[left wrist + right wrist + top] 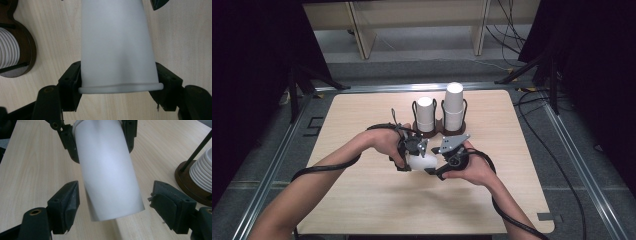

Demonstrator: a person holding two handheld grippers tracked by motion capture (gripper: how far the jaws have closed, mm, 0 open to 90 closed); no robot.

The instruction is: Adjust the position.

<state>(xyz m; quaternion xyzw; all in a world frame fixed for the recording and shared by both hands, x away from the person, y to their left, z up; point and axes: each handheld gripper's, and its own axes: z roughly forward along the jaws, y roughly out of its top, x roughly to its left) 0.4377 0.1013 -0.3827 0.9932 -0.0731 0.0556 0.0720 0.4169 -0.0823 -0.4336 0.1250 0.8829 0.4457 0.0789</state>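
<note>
While your left gripper (118, 100) clamps the white paper cup (117, 47) by its rim above the counter (362, 200), your right gripper (112, 205) straddles its base with jaws apart, so next close them gently and pull.

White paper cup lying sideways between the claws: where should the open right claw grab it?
Probably around the closed bottom end of the white paper cup, coming straight in from that end with one pad on each side. The left claw already clamps the rolled rim end, the narrower bottom points at the open right claw, and the round wall sits between its pads.
</note>
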